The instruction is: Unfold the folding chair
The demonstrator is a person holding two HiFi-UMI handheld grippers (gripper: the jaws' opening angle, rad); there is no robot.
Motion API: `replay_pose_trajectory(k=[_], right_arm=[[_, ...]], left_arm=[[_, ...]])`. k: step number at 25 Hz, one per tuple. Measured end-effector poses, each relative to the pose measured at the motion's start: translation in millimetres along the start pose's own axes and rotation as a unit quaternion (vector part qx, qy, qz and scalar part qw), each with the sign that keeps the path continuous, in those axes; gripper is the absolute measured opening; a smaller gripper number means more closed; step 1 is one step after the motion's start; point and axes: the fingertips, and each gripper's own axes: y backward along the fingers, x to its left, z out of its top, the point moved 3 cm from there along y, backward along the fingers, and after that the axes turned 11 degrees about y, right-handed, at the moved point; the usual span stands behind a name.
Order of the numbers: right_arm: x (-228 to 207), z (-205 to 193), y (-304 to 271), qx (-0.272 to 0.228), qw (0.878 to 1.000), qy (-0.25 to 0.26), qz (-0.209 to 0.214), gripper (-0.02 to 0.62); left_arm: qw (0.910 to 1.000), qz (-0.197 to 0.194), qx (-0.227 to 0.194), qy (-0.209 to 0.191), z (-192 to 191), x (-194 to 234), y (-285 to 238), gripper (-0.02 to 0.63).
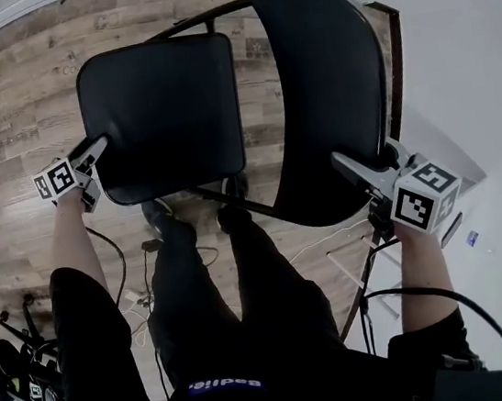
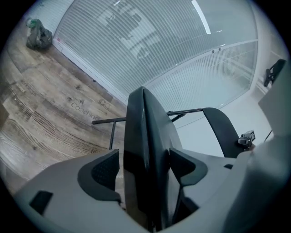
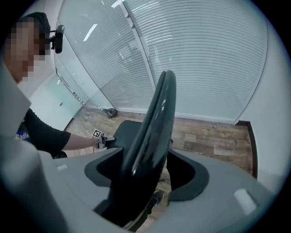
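The black folding chair stands open in front of me on the wood floor. Its flat seat (image 1: 165,114) is on the left and its curved backrest (image 1: 328,91) on the right. My left gripper (image 1: 100,147) is at the seat's left edge. In the left gripper view the seat (image 2: 148,136) runs edge-on between the jaws of the left gripper (image 2: 144,166), which are shut on it. My right gripper (image 1: 348,167) is at the backrest's lower right edge. There the backrest (image 3: 157,123) passes between the jaws of the right gripper (image 3: 145,170) with a gap beside it, so the jaws are open.
A white table (image 1: 474,71) stands close on the right. My legs and shoes (image 1: 161,217) are under the chair's near side, with cables and dark equipment (image 1: 25,375) at lower left. A glass wall with blinds (image 2: 159,45) lies beyond, and a bag (image 2: 38,34) sits on the floor.
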Motion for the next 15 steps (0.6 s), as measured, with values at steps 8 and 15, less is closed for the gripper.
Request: replay_pose_trajectory(k=[8, 15], right_arm=[[-3, 5, 29, -0.016, 0.999, 0.003, -0.031, 0.278], [-3, 9, 61, -0.025, 0.999, -0.013, -0.04, 0.278]], left_arm=[[0.999, 0.032, -0.03, -0.005, 4, -21, 42, 0.327], [0.9989, 0.016, -0.043, 0.002, -7, -82, 66, 0.327]])
